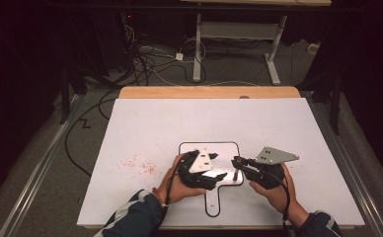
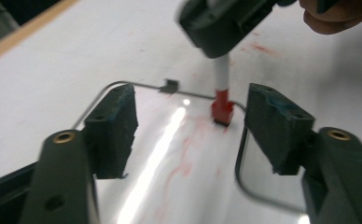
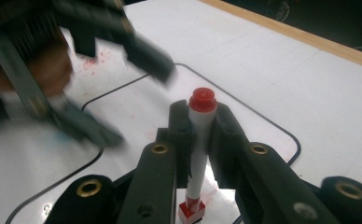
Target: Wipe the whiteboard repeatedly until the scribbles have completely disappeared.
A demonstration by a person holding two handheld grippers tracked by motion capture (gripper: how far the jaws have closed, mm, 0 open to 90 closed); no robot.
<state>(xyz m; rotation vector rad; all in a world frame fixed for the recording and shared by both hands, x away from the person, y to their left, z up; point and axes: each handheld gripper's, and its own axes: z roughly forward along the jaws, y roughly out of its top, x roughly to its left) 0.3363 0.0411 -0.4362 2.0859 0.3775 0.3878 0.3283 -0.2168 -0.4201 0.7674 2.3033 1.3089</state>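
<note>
A small whiteboard (image 1: 224, 150) with a black rim and a handle lies at the middle of the white table. My right gripper (image 1: 236, 162) is shut on a white marker (image 1: 234, 174) held upright, its red tip (image 2: 222, 109) pressed on the board's right part. In the right gripper view the jaws (image 3: 201, 126) clamp the marker's barrel (image 3: 198, 154), with its red end cap on top. My left gripper (image 1: 219, 165) hovers open over the board, jaws (image 2: 191, 121) spread either side of faint red smears on the whiteboard (image 2: 170, 154). It holds nothing.
Red speckles (image 1: 140, 165) stain the table left of the board. The table's wooden far edge (image 1: 209, 92) runs across the back. Beyond it are floor cables (image 1: 150, 59) and another table's white legs (image 1: 198, 49). The person's hands and sleeves come in at the near edge.
</note>
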